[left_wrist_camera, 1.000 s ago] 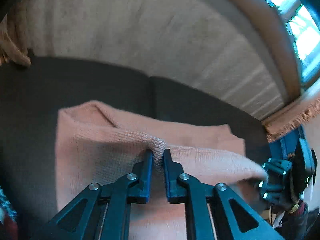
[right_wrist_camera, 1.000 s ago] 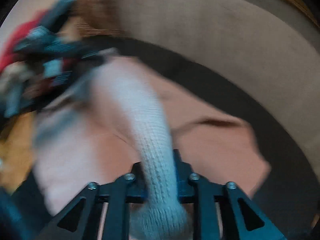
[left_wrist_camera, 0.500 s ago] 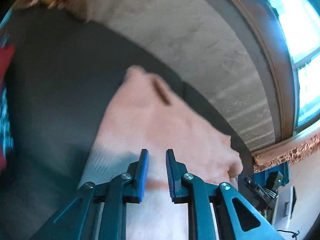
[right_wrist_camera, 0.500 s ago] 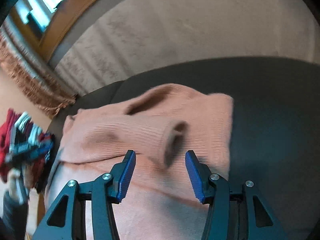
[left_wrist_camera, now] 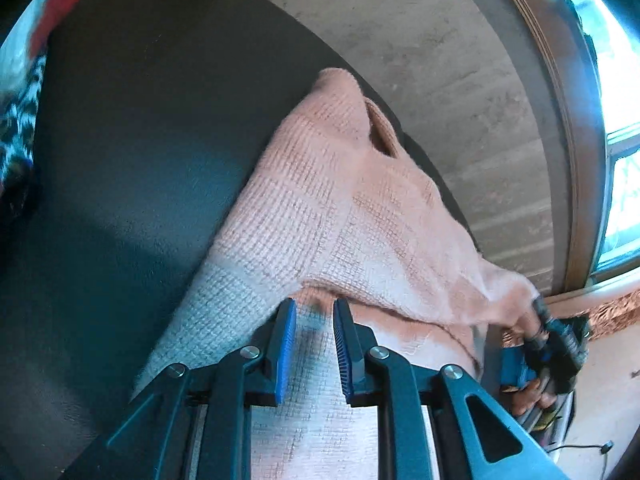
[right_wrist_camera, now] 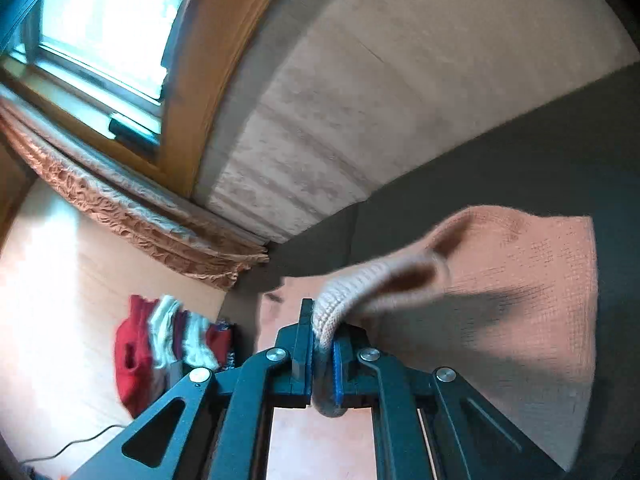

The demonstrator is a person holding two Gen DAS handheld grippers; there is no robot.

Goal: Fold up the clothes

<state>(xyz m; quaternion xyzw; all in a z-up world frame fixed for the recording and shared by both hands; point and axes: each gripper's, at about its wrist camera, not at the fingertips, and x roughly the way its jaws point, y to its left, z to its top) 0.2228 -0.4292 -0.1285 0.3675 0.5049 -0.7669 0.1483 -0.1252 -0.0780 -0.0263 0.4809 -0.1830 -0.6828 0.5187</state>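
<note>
Pink knit sweater lies on a dark sofa seat; right tool clamps its ribbed cuff, likely to fold the sleeve inward, while left tool opens, empty, over the hem.

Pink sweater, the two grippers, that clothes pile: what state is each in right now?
Pink knit sweater: partly folded on the dark sofa, ribbed cuff lifted.
Right gripper: shut on the ribbed cuff.
Left gripper: jaws opening, nothing pinched, over the sweater.
Clothes pile: heaped, untouched.
</note>
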